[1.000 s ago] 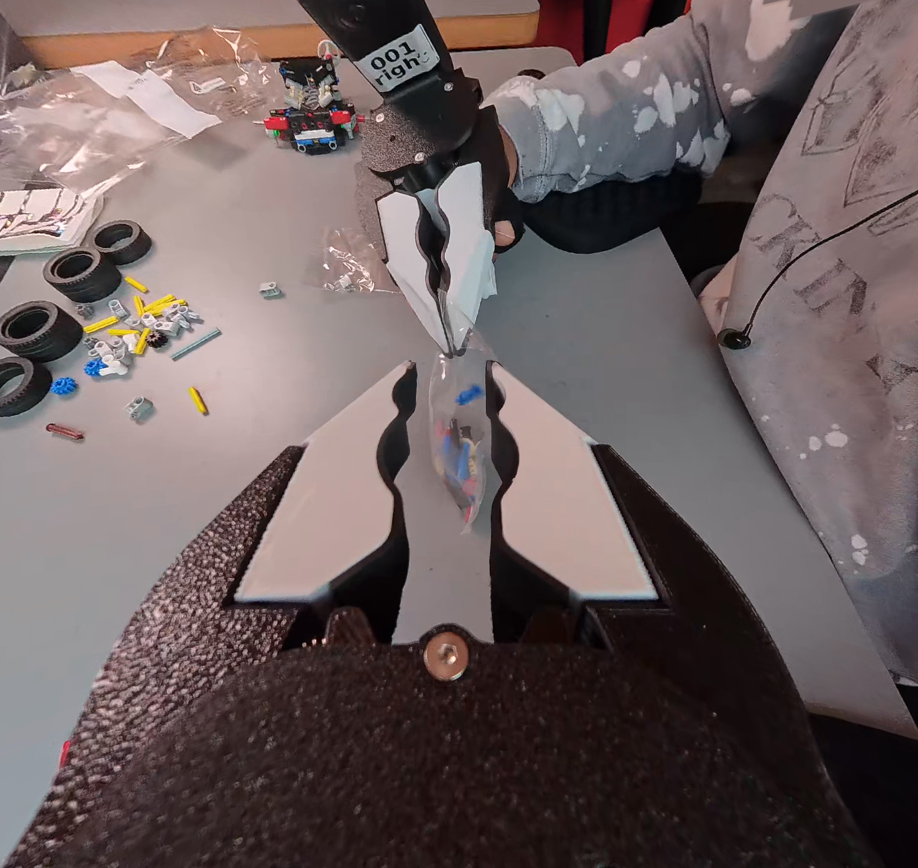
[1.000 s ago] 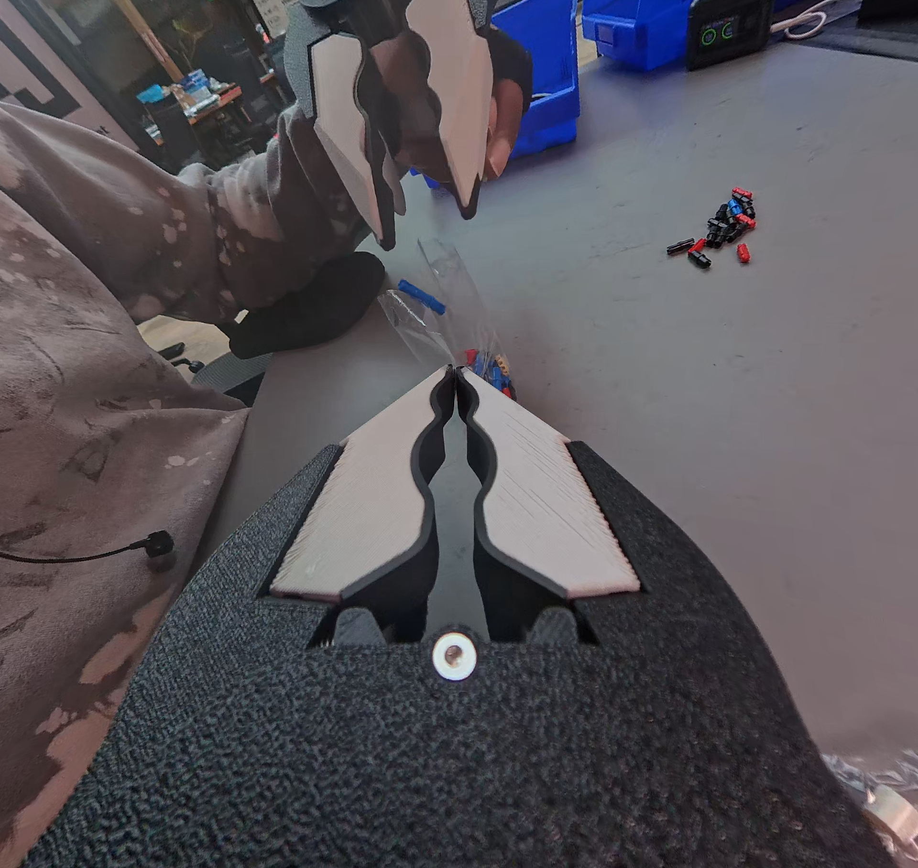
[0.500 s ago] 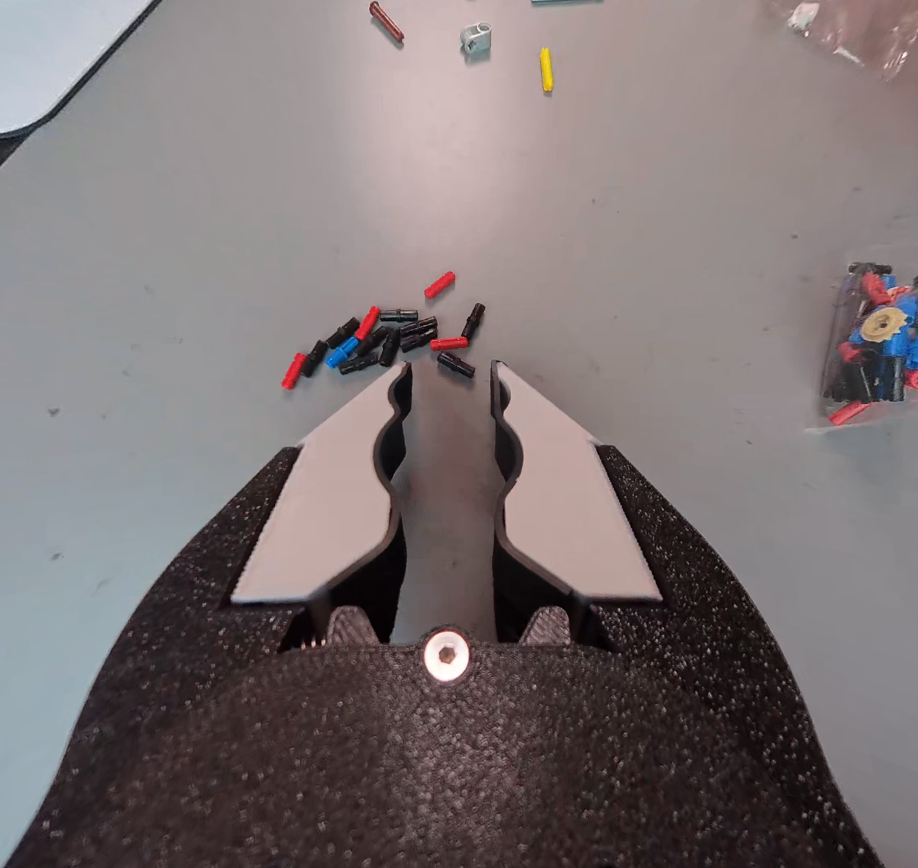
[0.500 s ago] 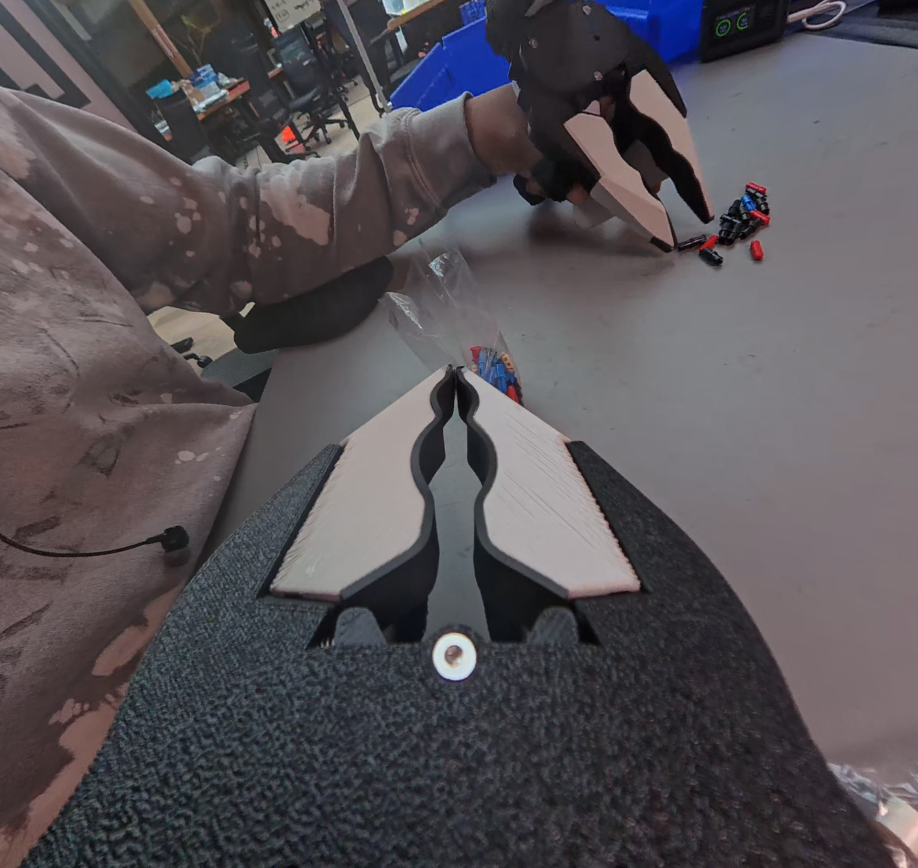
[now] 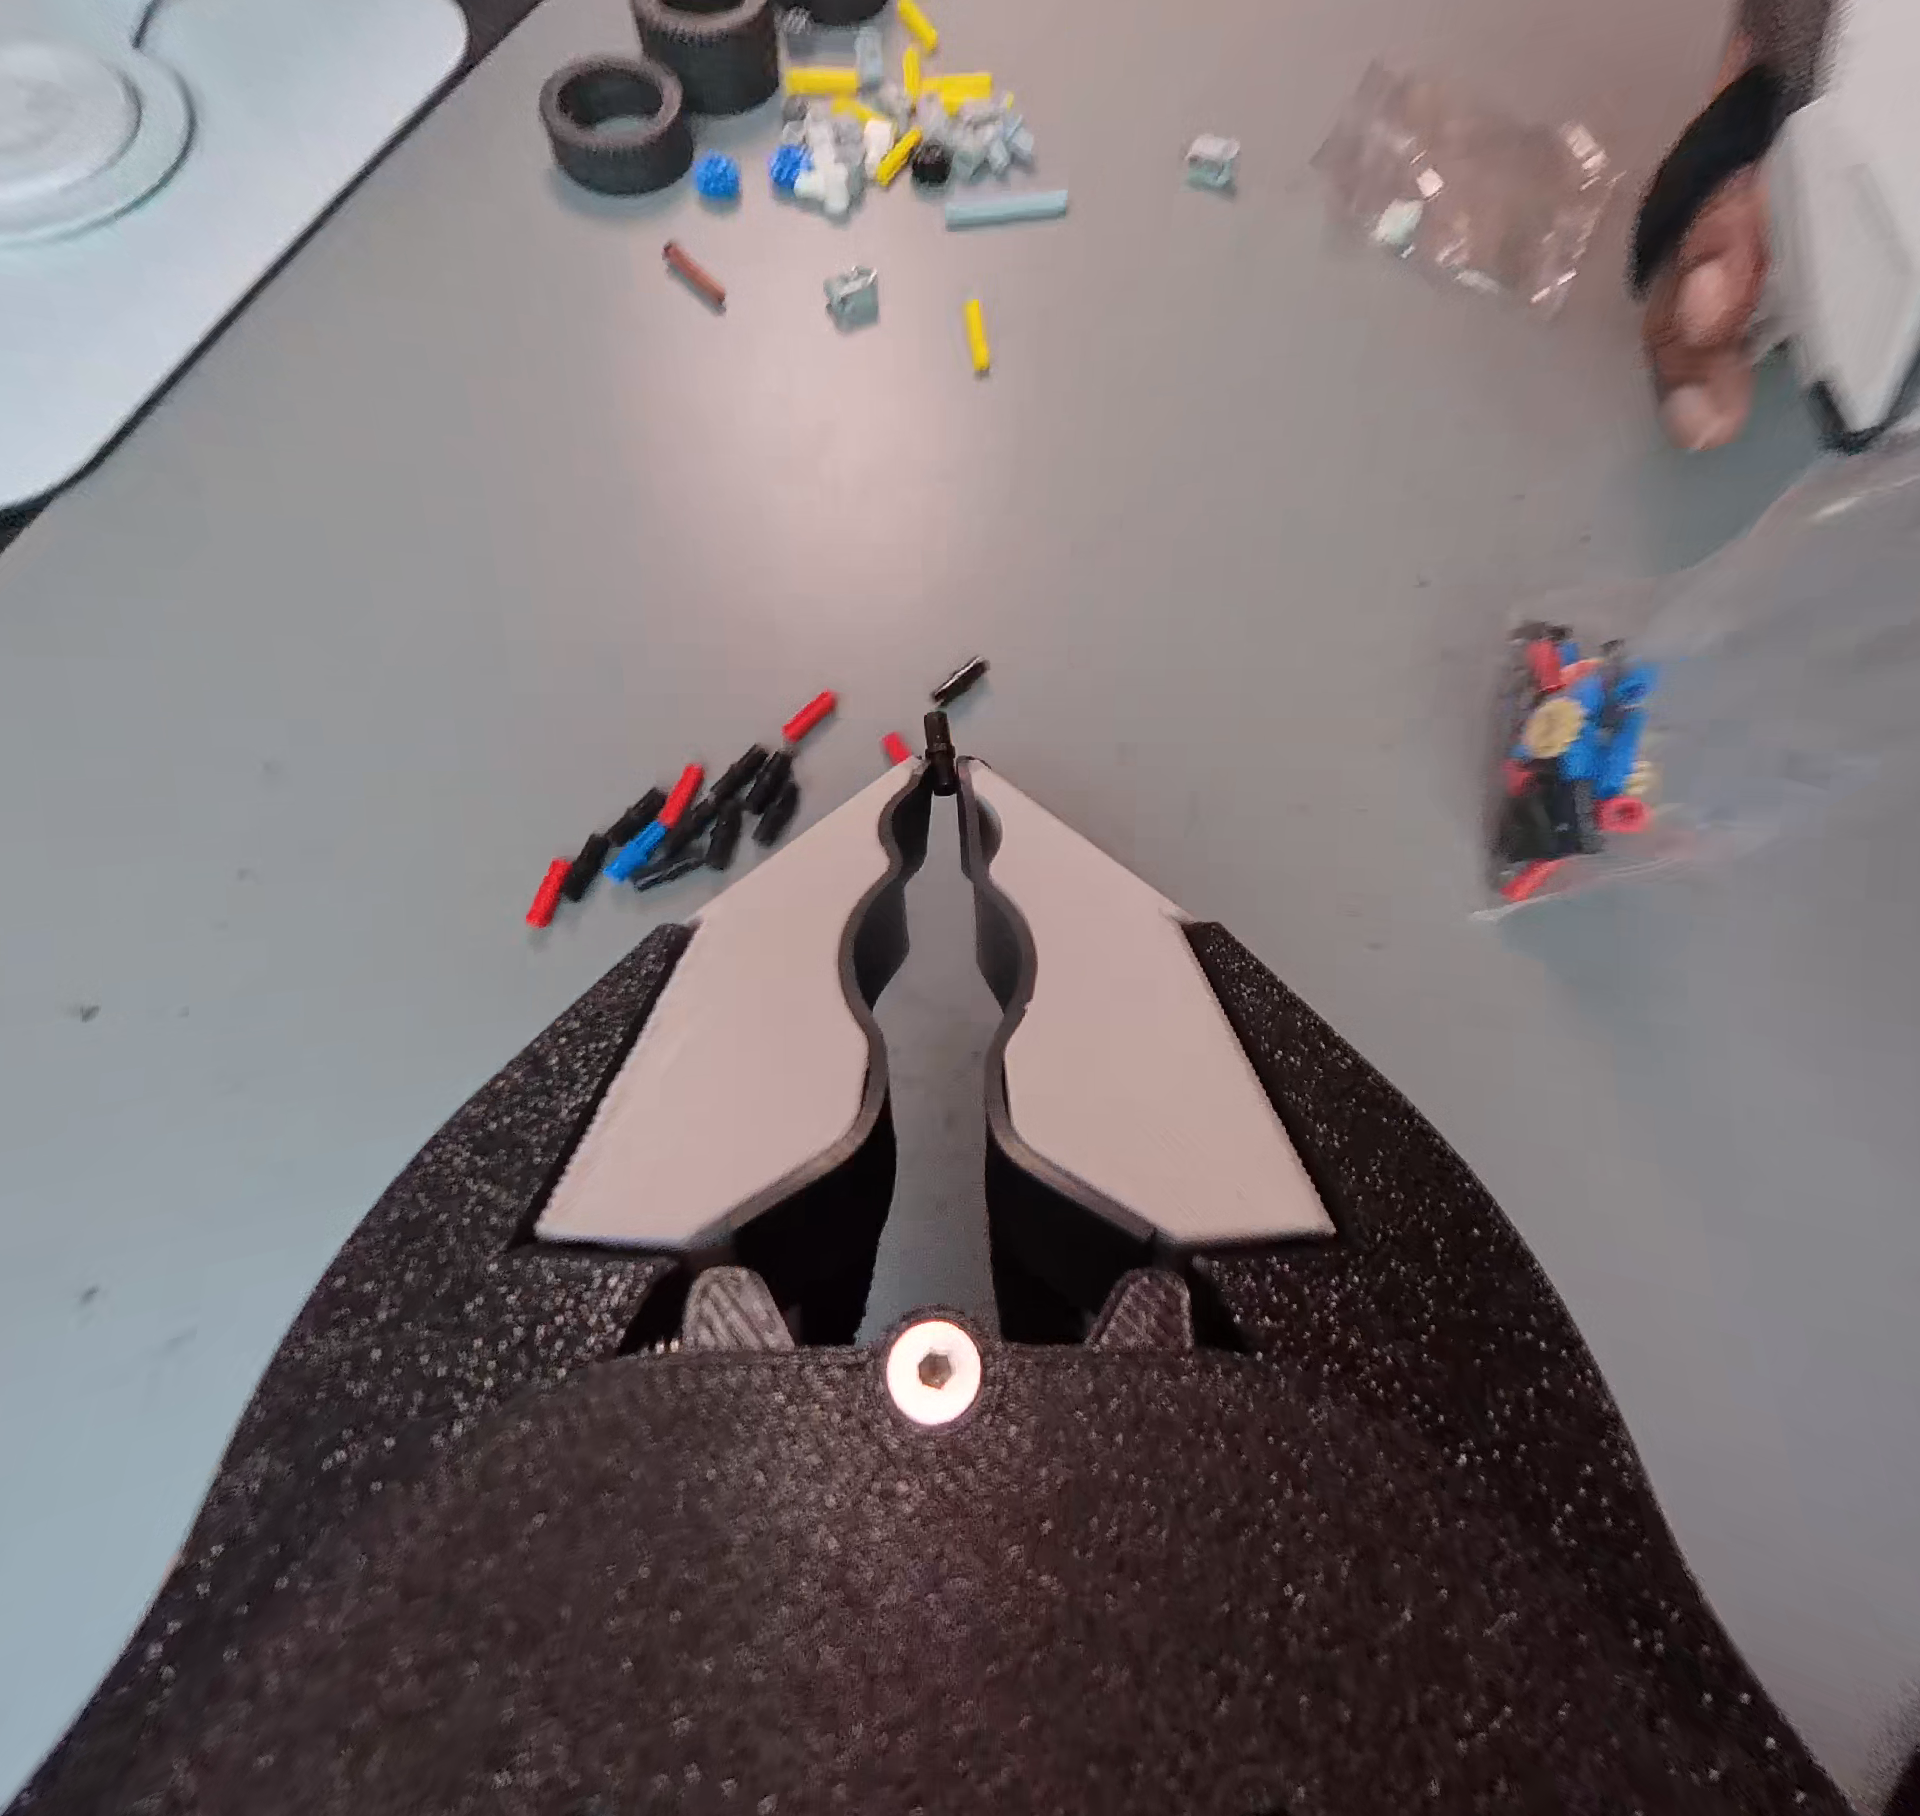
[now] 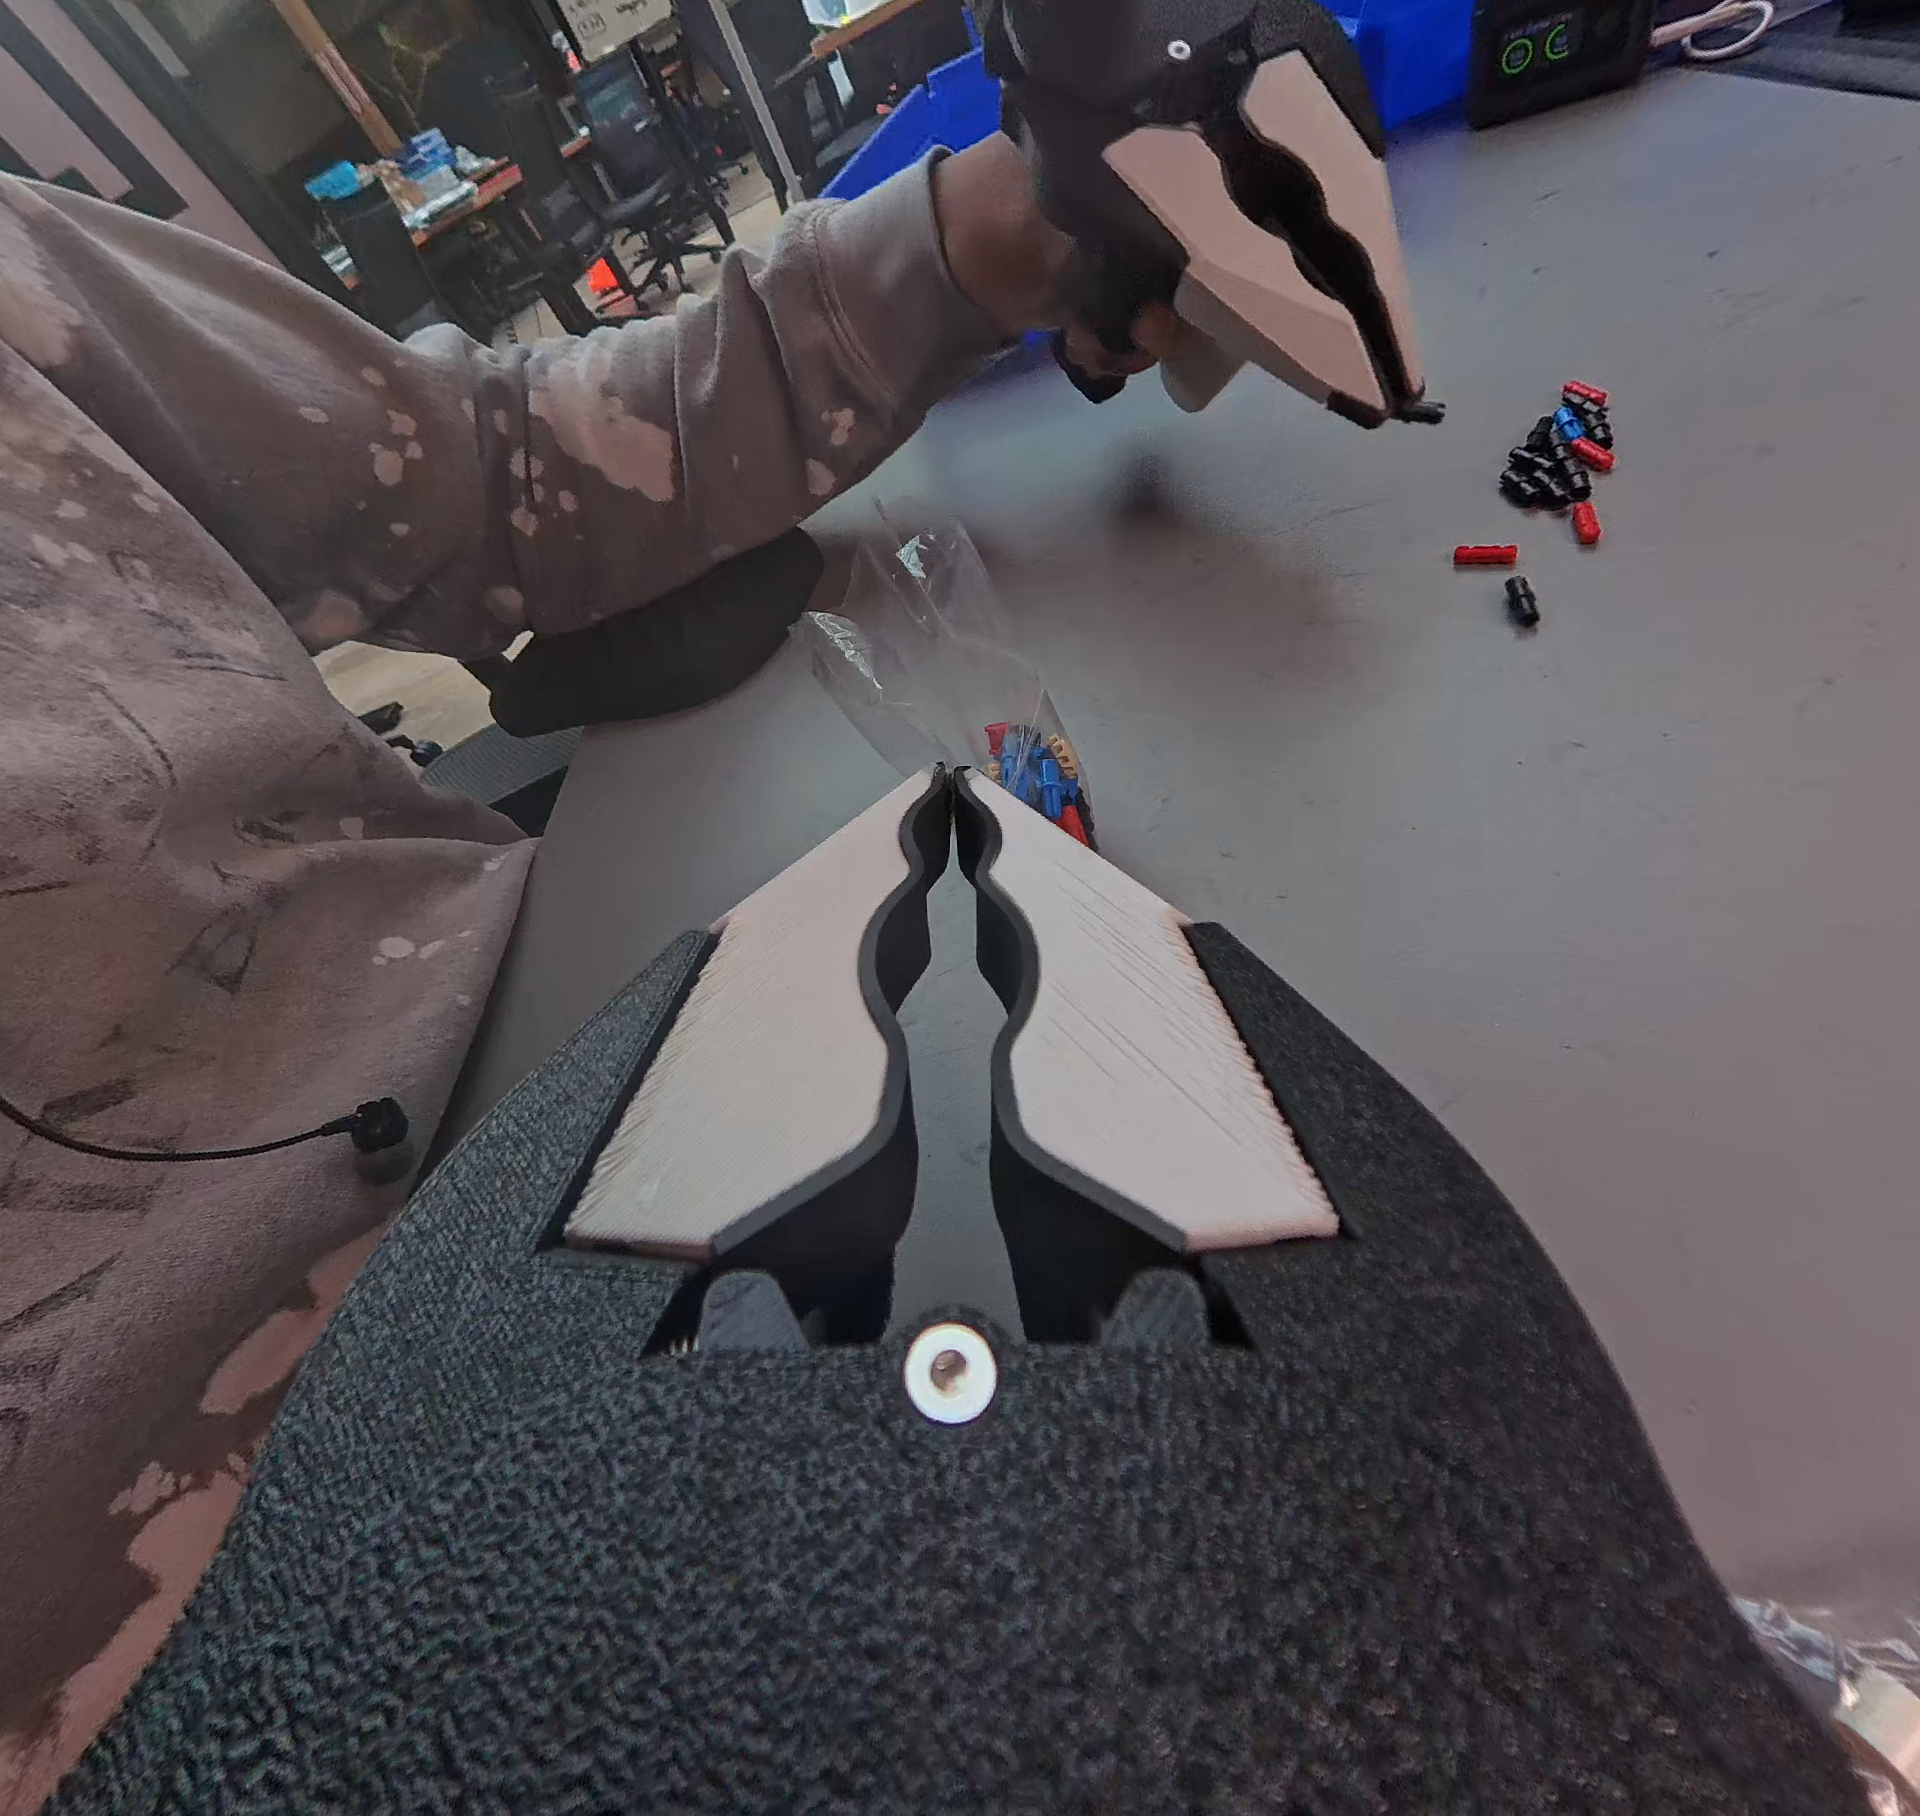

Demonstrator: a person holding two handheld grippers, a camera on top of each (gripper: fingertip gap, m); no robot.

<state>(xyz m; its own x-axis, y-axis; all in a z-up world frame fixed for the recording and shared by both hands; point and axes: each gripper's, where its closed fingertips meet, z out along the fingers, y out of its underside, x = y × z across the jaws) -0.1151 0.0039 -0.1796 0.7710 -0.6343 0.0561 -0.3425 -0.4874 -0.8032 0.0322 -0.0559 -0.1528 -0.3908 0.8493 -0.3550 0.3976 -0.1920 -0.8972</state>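
Observation:
My left gripper (image 5: 941,781) is shut on a small black pin (image 5: 938,740), held by its tips just above the grey table. In the right wrist view the left gripper (image 6: 1392,403) is lifted over the table with the pin (image 6: 1421,409) at its tip. A loose pile of black, red and blue pins (image 5: 681,831) lies just left of it, and also shows in the right wrist view (image 6: 1553,457). My right gripper (image 6: 953,792) is shut on the edge of a clear plastic bag (image 6: 925,644) holding several small coloured parts (image 5: 1569,758).
Black rubber tyres (image 5: 707,31) and a heap of yellow, grey and blue small parts (image 5: 894,125) lie at the far side. A second clear bag (image 5: 1465,177) lies far right. A pale mat (image 5: 208,208) is at the left. Blue bins (image 6: 1423,10) and a small screen device (image 6: 1558,31) stand behind. One gripper's finger ends stand about 15 cm off the other's.
My left gripper left the bag, moved to the pin pile, shut on a black pin and lifted it. My right gripper has stayed shut on the bag.

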